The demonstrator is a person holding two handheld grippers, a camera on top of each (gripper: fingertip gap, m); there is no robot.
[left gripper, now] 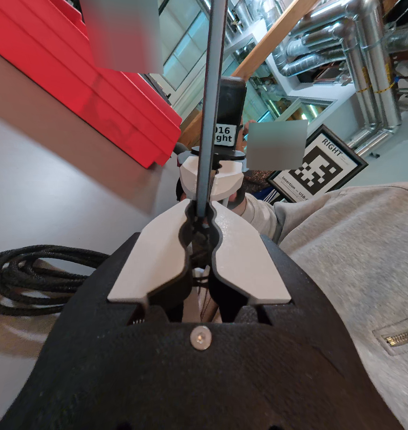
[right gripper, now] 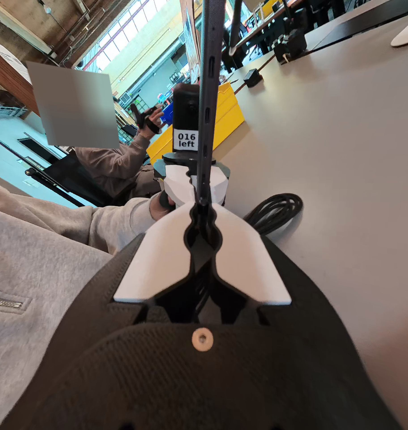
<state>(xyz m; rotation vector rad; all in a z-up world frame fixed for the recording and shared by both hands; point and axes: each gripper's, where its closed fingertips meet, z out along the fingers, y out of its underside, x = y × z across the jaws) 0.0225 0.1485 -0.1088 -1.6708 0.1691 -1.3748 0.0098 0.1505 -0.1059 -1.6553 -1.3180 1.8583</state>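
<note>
A thin dark flat device [left gripper: 212, 93], seen edge-on, stands upright between the two grippers. Its edge with several port slots shows in the right wrist view [right gripper: 209, 93]. My left gripper [left gripper: 201, 207] is shut on its near lower edge. My right gripper [right gripper: 202, 207] is shut on the opposite lower edge. The two grippers face each other closely: the right one shows in the left wrist view [left gripper: 210, 179], and the left one shows in the right wrist view [right gripper: 196, 183]. The device's faces are hidden.
A red case [left gripper: 82, 81] lies on the grey table [right gripper: 326, 162]. A coiled black cable [left gripper: 35, 274] lies beside the grippers, and a yellow bin [right gripper: 228, 116] stands behind. A framed marker sign [left gripper: 319, 167] leans nearby. A grey sleeve [left gripper: 338, 256] is close; another person [right gripper: 110, 160] sits beyond. My two grippers' fingertips are within a few centimetres of each other.
</note>
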